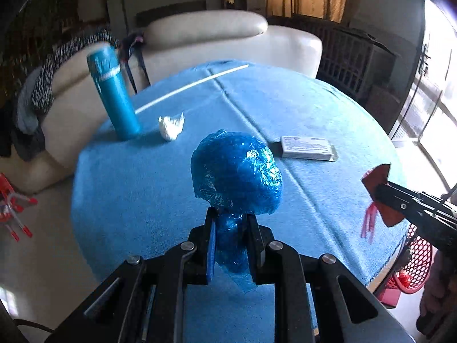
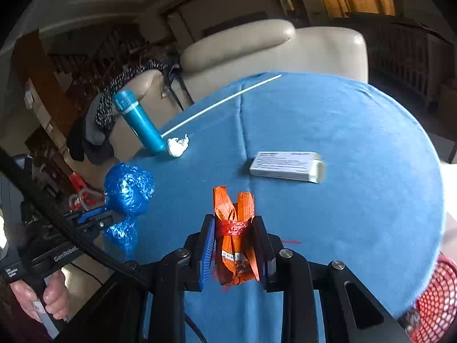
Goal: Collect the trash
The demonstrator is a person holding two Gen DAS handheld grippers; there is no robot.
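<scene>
My left gripper [image 1: 230, 220] is shut on a crumpled blue plastic wrap [image 1: 237, 171], held above the blue tablecloth [image 1: 285, 100]. In the right wrist view the same blue plastic wrap [image 2: 128, 188] hangs at the left in the left gripper [image 2: 114, 217]. My right gripper [image 2: 234, 228] is shut on an orange wrapper bundle [image 2: 232, 208] tied with red string. In the left wrist view that right gripper [image 1: 380, 194] enters from the right edge with the reddish wrapper [image 1: 377, 180] in it. A crumpled white tissue [image 1: 171, 127] [image 2: 177, 145] lies on the cloth.
A teal bottle [image 1: 114, 91] [image 2: 140, 123] stands near the table's left edge beside the tissue. A white box [image 1: 307, 147] [image 2: 285, 165] lies mid-table, and a long white stick [image 1: 191, 85] [image 2: 222, 103] lies at the far side. A cream sofa [image 1: 228, 37] stands behind. A red mesh basket [image 2: 437, 294] sits low right.
</scene>
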